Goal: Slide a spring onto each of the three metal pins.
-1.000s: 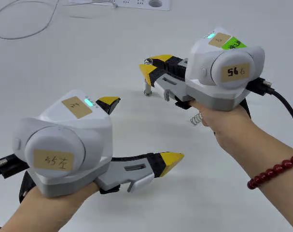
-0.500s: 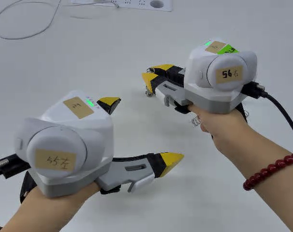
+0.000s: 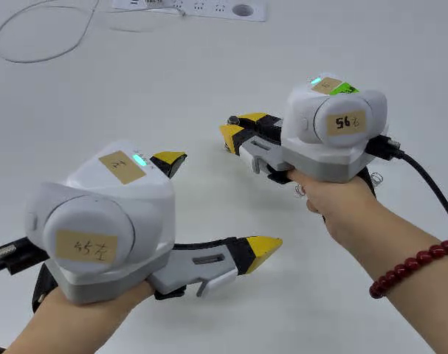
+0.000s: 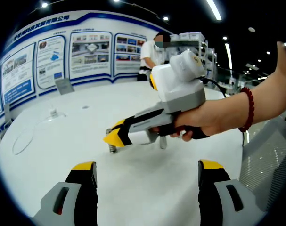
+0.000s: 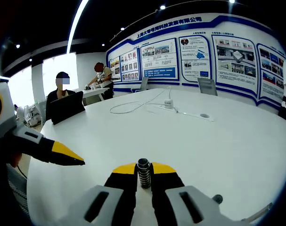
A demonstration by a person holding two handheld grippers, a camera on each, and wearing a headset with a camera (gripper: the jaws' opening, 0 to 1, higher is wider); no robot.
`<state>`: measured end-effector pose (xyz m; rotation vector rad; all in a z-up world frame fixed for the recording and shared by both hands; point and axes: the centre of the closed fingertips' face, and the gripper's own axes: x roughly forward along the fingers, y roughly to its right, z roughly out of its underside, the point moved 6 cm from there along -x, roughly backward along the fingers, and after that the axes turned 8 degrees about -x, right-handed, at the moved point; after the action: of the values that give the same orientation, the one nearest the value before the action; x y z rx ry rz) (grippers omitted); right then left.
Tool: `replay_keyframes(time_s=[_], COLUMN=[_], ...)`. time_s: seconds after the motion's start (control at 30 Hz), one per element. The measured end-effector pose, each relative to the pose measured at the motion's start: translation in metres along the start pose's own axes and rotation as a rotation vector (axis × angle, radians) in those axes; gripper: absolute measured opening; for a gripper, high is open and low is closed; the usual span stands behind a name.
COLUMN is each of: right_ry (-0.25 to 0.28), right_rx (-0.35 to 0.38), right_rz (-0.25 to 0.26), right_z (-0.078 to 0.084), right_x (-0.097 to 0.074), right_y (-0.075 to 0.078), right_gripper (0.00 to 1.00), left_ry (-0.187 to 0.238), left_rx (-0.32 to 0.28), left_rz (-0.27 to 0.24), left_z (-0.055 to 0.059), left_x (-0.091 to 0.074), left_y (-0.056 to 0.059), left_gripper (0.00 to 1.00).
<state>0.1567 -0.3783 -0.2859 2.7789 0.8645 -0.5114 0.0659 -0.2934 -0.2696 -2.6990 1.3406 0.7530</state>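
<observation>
Steel coil spring (image 5: 143, 175) sitting pinched in the right gripper (image 5: 143, 168), low over the matte white tabletop (image 3: 135, 88).
Right fingers (image 5: 126, 176), black with yellow wedge tips, are closing narrow on the spring; its tight round coils are standing upright between the tips, with the dark open end facing up. In the left gripper view, a short cylindrical metal pin (image 4: 113, 149) is standing on the tabletop just below those yellow tips; I can't tell whether the spring is touching it. The left gripper (image 4: 146, 165) is hovering well apart from the pin, with its fingers gaping wide and gripping nothing. A thin white cable (image 3: 39, 37) is looping across the far tabletop.
</observation>
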Motion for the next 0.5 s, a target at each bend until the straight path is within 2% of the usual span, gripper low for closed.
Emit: replay_keyframes(time_s=[0.2, 0.3, 0.5], right_ry=[-0.005, 0.001, 0.014], right_rx=[0.011, 0.055, 0.061], right_rz=[-0.002, -0.001, 0.004], right_z=[0.0001, -0.0016, -0.0089], right_x=[0.0006, 0.0000, -0.0058], right_y=[-0.0035, -0.0056, -0.0099], right_gripper=[0.15, 0.18, 0.22], left_ry=[0.003, 0.001, 0.000], left_rx=[-0.003, 0.000, -0.003], left_rz=[-0.001, -0.003, -0.007], left_z=[-0.0001, -0.0001, 0.0000], left_x=[0.0001, -0.0004, -0.0012], left_y=[-0.0002, -0.0005, -0.0006], left_gripper=[0.90, 0.90, 0.90])
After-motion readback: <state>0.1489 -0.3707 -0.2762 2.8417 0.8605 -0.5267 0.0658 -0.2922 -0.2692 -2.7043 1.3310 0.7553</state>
